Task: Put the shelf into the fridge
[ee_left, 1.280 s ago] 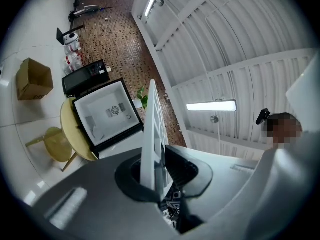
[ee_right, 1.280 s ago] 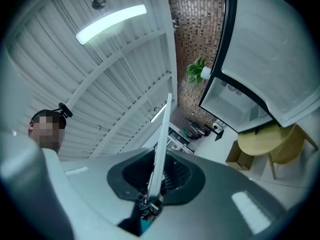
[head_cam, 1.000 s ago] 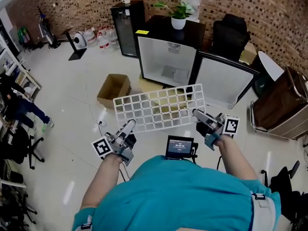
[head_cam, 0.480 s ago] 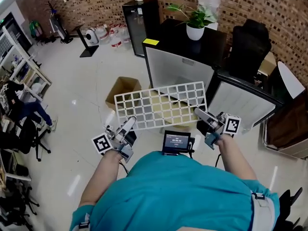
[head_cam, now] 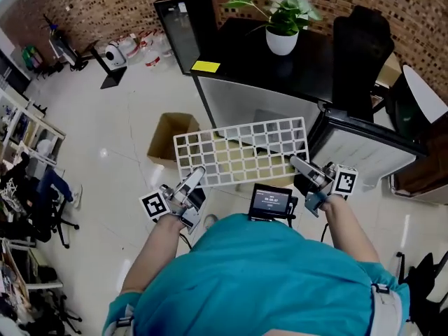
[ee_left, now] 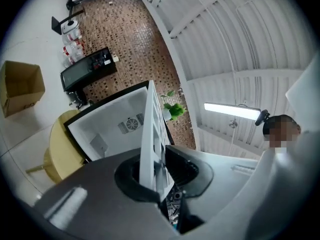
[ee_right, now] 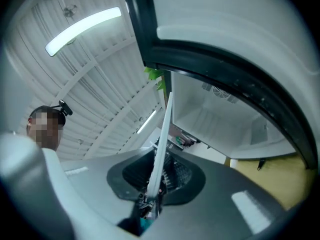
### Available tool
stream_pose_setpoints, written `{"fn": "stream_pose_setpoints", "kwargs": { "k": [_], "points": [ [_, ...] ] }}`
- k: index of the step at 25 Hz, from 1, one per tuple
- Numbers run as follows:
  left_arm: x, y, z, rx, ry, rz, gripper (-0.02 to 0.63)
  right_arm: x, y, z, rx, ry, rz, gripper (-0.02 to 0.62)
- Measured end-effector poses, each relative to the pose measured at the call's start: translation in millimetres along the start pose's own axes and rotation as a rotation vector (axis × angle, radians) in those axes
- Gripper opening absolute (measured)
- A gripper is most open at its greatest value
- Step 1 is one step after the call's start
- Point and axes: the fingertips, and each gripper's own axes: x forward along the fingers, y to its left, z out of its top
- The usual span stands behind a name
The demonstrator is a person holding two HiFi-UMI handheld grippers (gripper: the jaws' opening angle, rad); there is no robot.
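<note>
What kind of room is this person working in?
Most likely a workshop-like office or lab, not a home: a bare brick wall, a ribbed roof with a strip light, and a black office chair near the small fridge.

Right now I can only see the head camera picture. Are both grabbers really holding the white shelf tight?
Observer: Yes for the left one. In the left gripper view, the left gripper has its jaws closed on the edge of the shelf.
Operator: And the other one?
Observer: The right gripper pinches the shelf's thin edge between its jaws too. That shows in its own view.
Operator: What does the fridge look like inside?
Observer: The left gripper view looks straight into the fridge. It has white walls and a round vent on the back wall.
</note>
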Motion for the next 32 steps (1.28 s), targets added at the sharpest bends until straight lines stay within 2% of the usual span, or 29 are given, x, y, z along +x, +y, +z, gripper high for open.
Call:
{"fn": "stream_pose_setpoints", "kwargs": {
  "k": [3,7,10,13,16,18,22,28,32],
  "points": [
    [17.7,19.7,22.3,-0.066,0.073,-0.047,0.046,6.9,-2.0,9.5,0.033,-0.060,-0.115,0.044],
    [37.9,44.4,37.1,-0.165,0.192,-0.125,0.046,13.5,6.3,13.0,-0.027,-0.118,-0.277,0.046],
    [52.7,67.3,68.4,-0.197,0.267,-0.161,0.044,32.7,-7.3,20.7,-0.012,-0.171,-0.367,0.044],
    [66.4,98.1,59.8,-0.208,0.322,-0.187,0.046,18.4,-31.3,10.9,-0.009,-0.226,-0.424,0.044],
    [79.7,117.9,23.1,-0.192,0.351,-0.210,0.046,-19.5,-53.5,-6.8,-0.024,-0.249,-0.444,0.044],
    [92.4,130.8,12.9,-0.194,0.354,-0.205,0.048,-33.2,-69.8,-5.1,-0.012,-0.270,-0.441,0.044],
    [95.8,149.0,12.5,-0.208,0.331,-0.175,0.049,-32.2,-88.6,-1.5,0.011,-0.293,-0.420,0.044],
    [89.1,154.7,8.7,-0.243,0.286,-0.132,0.051,-23.8,-83.6,9.4,0.014,-0.284,-0.392,0.046],
    [90.5,153.5,11.4,-0.237,0.289,-0.126,0.052,-24.2,-83.8,8.5,0.026,-0.290,-0.403,0.044]
  ]
}}
